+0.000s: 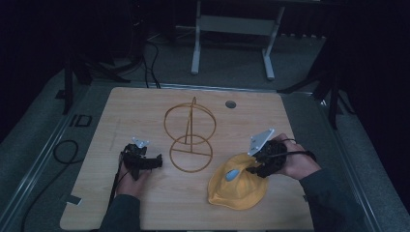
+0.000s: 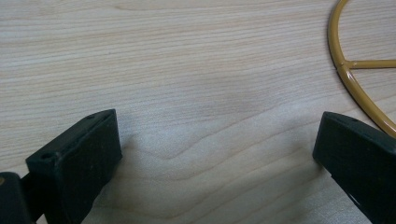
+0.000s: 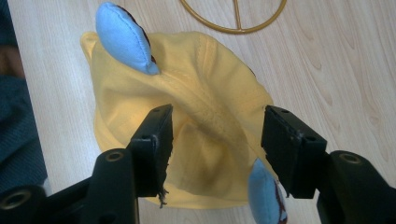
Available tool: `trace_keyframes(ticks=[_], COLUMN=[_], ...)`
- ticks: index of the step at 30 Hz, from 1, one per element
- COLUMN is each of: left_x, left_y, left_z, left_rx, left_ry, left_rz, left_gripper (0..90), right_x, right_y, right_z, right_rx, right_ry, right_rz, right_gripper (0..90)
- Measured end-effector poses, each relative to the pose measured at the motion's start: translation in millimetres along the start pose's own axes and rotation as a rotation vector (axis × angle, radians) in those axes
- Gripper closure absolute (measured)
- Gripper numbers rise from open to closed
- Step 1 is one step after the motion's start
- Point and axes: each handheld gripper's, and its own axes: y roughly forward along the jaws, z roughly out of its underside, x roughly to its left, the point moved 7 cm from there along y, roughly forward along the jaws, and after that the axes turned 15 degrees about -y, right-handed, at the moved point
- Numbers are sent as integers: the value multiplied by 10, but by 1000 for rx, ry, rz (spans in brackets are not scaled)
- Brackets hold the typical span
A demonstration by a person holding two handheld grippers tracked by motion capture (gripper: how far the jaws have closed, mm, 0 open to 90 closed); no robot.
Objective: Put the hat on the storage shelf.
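A yellow fabric hat (image 1: 237, 186) with a blue ear (image 1: 232, 174) lies on the wooden table (image 1: 145, 106) at the front right. My right gripper (image 1: 249, 169) hangs over its crown. In the right gripper view the hat (image 3: 205, 93) lies under and between the jaws of that gripper (image 3: 217, 140), which stand wide and open, with one blue ear (image 3: 123, 39) ahead and another (image 3: 261, 191) by the right jaw. A gold wire stand (image 1: 190, 140) of two rings rises mid-table. My left gripper (image 1: 157, 162) rests left of it, open (image 2: 215, 154) over bare wood, the stand's base ring (image 2: 355, 79) at its right.
A round grommet hole (image 1: 230, 104) sits near the table's far edge. A black cable (image 1: 63, 152) loops on the floor at the left. A white frame (image 1: 232, 29) stands beyond the table. A small tag (image 1: 72, 199) lies at the front left corner.
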Motion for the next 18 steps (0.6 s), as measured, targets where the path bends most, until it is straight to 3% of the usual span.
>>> trace_keyframes(ticks=[6,10,18], left_x=[0,0,0], left_y=[0,0,0], left_z=[0,0,0], left_rx=[0,0,0], left_ry=[0,0,0], left_rz=[0,0,0], left_gripper=[9,9,9], right_x=[-20,-12,-21], right_y=[20,50,112], right_z=[-31,-51,-71], right_rx=[22,57,98], right_ry=[-39,-93,-137], right_rz=[-27,-67,-89], right_gripper=[451,497,465])
